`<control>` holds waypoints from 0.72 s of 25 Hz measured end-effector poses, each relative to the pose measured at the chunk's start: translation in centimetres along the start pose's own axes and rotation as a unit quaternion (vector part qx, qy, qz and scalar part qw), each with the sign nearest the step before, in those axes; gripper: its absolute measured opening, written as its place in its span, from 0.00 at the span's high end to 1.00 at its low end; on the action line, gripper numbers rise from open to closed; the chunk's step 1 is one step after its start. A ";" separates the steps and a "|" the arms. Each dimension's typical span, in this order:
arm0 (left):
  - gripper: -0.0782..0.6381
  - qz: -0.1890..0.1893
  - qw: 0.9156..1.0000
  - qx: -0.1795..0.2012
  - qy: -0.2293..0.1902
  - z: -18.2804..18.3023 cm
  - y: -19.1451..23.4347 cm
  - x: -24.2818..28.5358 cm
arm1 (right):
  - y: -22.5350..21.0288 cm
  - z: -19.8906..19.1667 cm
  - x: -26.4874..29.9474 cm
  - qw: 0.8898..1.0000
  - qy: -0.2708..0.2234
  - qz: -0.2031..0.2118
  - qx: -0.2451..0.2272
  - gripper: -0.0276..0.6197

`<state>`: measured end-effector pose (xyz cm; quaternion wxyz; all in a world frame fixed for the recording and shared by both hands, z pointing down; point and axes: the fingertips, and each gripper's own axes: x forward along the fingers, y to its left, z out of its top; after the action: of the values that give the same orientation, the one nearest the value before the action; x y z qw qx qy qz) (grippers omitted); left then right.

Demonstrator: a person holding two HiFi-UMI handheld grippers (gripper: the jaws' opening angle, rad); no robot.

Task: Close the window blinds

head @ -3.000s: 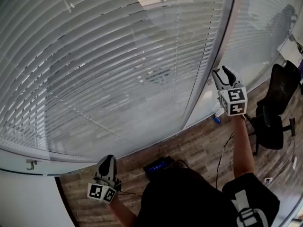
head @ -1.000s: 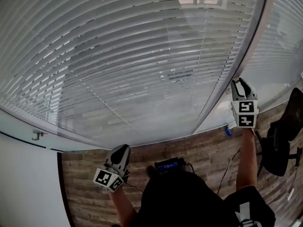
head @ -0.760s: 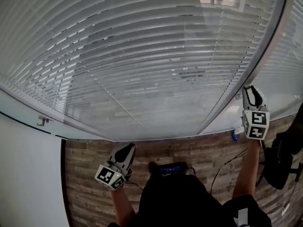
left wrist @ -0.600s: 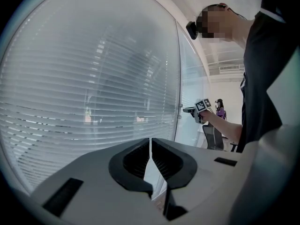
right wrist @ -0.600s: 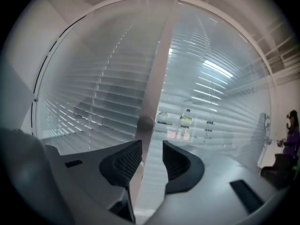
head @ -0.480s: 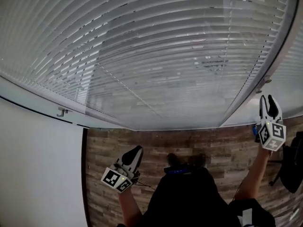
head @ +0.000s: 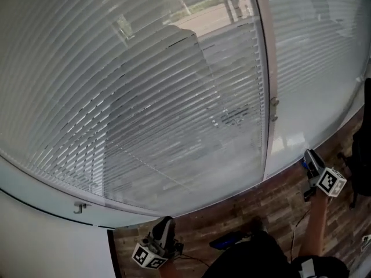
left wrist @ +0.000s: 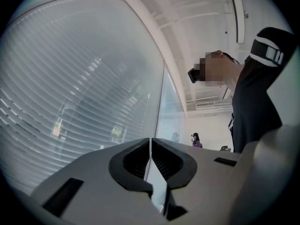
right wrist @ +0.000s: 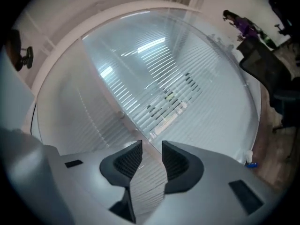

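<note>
Since neither gripper has anything to hold at this moment, both hang low and well apart from the blinds [head: 145, 97]. The blinds fill the window above the floor [head: 272, 204], on both sides of a white post [head: 265, 86]. The left gripper [head: 167, 221] sits below the window's lower left stretch. Its fingers [left wrist: 133, 159] are closed together on nothing, with only a hairline slit between them, which reads as a resting pose and not a grip. The right gripper [head: 309, 154] is just beside the window's bottom edge, right of the post. Its fingers [right wrist: 127, 161] stand wide with only slats seen through the gap, so it looks free to take hold of something. Most slats lie turned flat and overlapping, though brighter streaks left of the post suggest some are not fully shut. I cannot make out a cord or wand, so what would finish the tilt is unclear.
</note>
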<state>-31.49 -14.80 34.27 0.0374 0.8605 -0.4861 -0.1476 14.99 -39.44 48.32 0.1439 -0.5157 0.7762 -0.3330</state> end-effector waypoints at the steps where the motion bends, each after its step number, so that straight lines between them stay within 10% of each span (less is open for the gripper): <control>1: 0.86 -0.013 1.000 -0.001 -0.005 -0.1 -0.2 -0.1 | -0.2 0.3 -1.9 1.000 -0.013 -0.012 0.020 0.75; 7: 0.86 -0.064 0.996 -0.062 -0.028 -3.3 -4.1 -4.3 | 3.6 1.7 -16.5 0.995 -0.089 0.043 0.027 0.75; 11: 0.86 -0.108 0.987 -0.110 -0.050 -6.0 -9.8 -7.4 | 3.9 2.7 -31.7 0.993 -0.107 -0.041 -0.036 0.75; 15: 0.86 -0.128 0.981 -0.143 -0.038 -8.1 -11.5 -8.1 | 2.2 3.3 -40.1 0.978 -0.141 -0.151 -0.001 0.75; 18: 0.86 -0.116 0.983 -0.140 -0.035 -8.5 -11.7 -9.1 | 3.9 4.5 -40.9 0.980 -0.151 -0.130 -0.019 0.76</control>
<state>-23.80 -1.64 41.91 0.1233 0.8918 -0.3582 -0.2476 32.23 -3.52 37.51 0.2050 -0.6593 0.6779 -0.2526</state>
